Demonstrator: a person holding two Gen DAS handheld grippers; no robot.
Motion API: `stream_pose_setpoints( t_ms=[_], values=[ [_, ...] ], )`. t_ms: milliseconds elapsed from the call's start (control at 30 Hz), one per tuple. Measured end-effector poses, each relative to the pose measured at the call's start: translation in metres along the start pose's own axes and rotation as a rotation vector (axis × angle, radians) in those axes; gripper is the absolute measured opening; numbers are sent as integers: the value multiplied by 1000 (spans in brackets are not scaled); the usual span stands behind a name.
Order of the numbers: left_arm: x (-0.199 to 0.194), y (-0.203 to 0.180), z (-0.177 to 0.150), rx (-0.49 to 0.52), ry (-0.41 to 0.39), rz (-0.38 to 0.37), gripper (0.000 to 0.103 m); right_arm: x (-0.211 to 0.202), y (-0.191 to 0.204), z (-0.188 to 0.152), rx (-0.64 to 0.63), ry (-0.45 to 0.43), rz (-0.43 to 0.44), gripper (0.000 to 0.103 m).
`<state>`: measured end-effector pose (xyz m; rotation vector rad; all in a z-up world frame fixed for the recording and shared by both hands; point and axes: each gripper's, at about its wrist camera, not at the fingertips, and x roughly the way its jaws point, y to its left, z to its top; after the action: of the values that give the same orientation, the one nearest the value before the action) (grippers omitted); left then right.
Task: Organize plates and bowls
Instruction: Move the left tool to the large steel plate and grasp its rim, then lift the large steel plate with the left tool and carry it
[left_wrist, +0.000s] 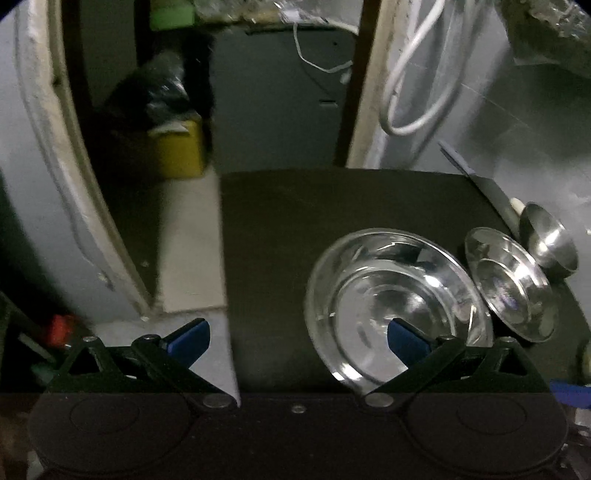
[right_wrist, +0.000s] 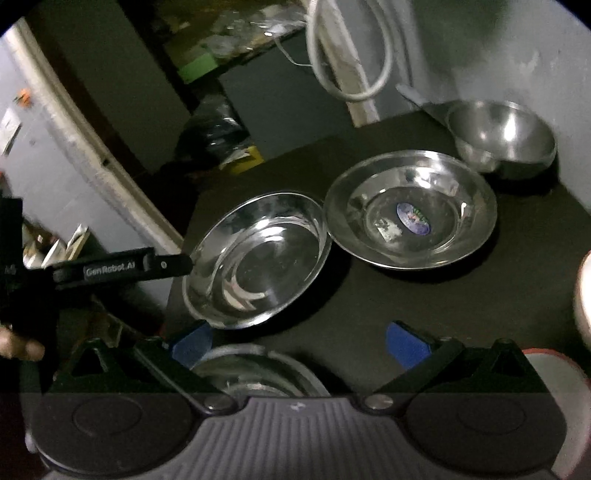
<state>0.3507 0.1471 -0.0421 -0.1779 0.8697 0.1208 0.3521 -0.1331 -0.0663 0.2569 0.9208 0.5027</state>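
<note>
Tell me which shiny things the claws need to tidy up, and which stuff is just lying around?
For the job:
- deep round steel plate
- round steel plate with a blue sticker
- small round steel bowl
- steel dish under the right claw

Just lying about:
- looped white hose
- yellow box
- black plastic bag
- green block
</note>
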Motion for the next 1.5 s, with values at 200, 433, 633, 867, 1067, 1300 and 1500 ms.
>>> stream_pose_setpoints(
  t_ms=[200, 433, 633, 867, 1067, 1300, 1500],
  values=[
    [21, 11, 11, -37, 42, -53, 87, 22, 0, 11, 62, 1, 23, 86],
    [27, 13, 13, -49, 47, -73, 60, 36, -2, 18, 94, 3, -4, 57],
    [29, 16, 11, -68, 64, -95, 34, 41, -1, 19, 106, 12, -5, 32],
    [33, 13, 10, -55, 100, -99, 11, 46, -4, 20, 111, 13, -1, 19],
    [28, 10, 7, -36, 85, -85, 11, 45, -2, 18, 78, 8, -1, 19],
    [8, 9, 2, -14, 48, -43, 11, 39, 9, 19, -4, -9, 21, 19],
    [-17, 8, -4, -12, 7, -21, 12, 24, 19, 17, -50, -26, 45, 19]
  ],
)
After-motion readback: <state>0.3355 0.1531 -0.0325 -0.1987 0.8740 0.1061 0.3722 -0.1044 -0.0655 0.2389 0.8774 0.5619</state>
